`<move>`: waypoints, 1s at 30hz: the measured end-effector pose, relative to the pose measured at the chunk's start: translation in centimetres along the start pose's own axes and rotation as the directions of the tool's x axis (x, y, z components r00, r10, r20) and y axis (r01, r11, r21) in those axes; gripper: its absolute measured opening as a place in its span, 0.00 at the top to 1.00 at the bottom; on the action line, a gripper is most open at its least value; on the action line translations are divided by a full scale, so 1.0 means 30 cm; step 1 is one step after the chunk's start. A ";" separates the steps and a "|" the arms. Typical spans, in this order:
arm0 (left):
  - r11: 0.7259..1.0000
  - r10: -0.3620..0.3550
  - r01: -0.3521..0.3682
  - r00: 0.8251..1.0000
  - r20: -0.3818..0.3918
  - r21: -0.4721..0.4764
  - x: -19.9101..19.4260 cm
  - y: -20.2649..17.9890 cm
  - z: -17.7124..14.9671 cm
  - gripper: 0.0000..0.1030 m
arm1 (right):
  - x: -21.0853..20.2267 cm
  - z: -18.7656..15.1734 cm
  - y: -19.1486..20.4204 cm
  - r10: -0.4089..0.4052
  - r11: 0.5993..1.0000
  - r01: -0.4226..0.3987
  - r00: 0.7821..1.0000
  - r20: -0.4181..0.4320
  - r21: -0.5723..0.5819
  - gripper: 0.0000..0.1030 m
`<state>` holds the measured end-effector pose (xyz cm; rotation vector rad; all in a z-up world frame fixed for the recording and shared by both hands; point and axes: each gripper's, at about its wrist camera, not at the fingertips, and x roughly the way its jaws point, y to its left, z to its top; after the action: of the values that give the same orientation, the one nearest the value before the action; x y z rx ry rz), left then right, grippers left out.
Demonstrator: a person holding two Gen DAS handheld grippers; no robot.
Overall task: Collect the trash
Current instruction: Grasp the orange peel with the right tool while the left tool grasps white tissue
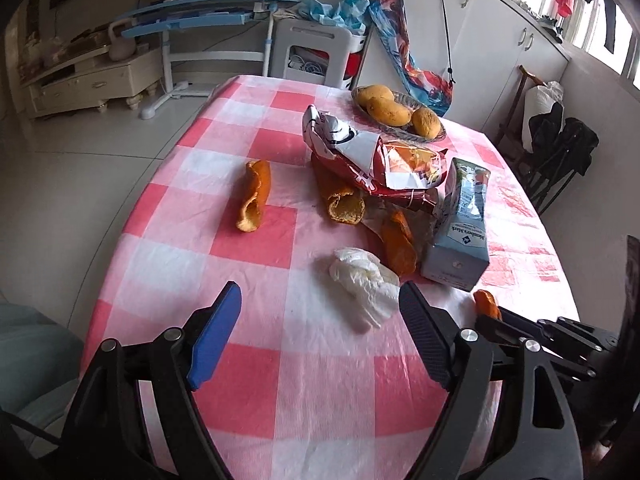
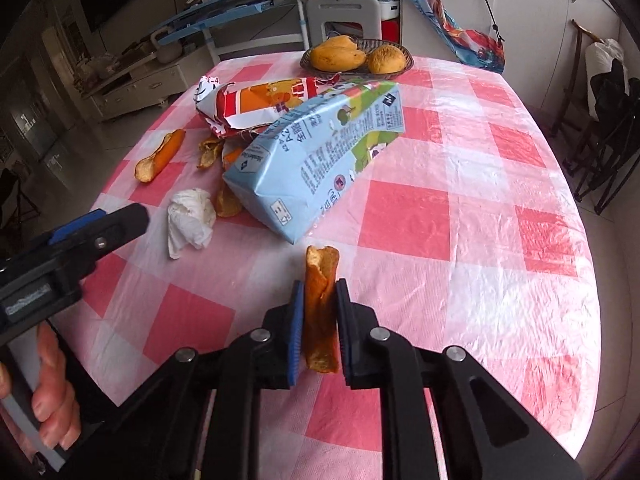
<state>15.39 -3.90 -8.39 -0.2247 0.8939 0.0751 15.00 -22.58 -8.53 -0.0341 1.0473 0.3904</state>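
Right gripper [image 2: 318, 320] is clamped on a peel [image 2: 320, 300] at the near table [image 2: 500, 300] edge; peel's long axis runs along the fingers. Left gripper [image 1: 320, 336], jaws wide and empty, points at the tissue [image 1: 366, 280], just ahead between its tips. Carton [image 1: 460, 236] lies beyond, to its right. Judgement: left is nearer the tissue, approach straight fwd.

"Member's Mark" on blue milk carton [image 1: 460, 232] (other print unreadable).
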 end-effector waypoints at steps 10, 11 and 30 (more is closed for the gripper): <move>0.993 -0.006 0.006 1.000 -0.002 0.122 0.095 -0.082 0.005 0.85 | -0.009 -0.003 -0.020 0.045 0.997 -0.046 0.999 0.021 0.063 0.83; 0.991 -0.019 0.019 1.000 -0.004 0.136 0.095 -0.086 0.001 0.87 | -0.009 -0.002 -0.019 0.054 0.996 -0.055 0.998 0.020 0.067 0.83; 0.995 -0.081 0.078 0.996 0.030 0.069 -0.179 0.033 -0.188 0.89 | -0.099 -0.128 0.065 0.229 0.966 -0.231 0.973 0.033 0.113 0.84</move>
<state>7.57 -4.04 -7.76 -0.1947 0.8522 -0.0256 9.86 -22.47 -7.64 0.1972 1.0564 0.5379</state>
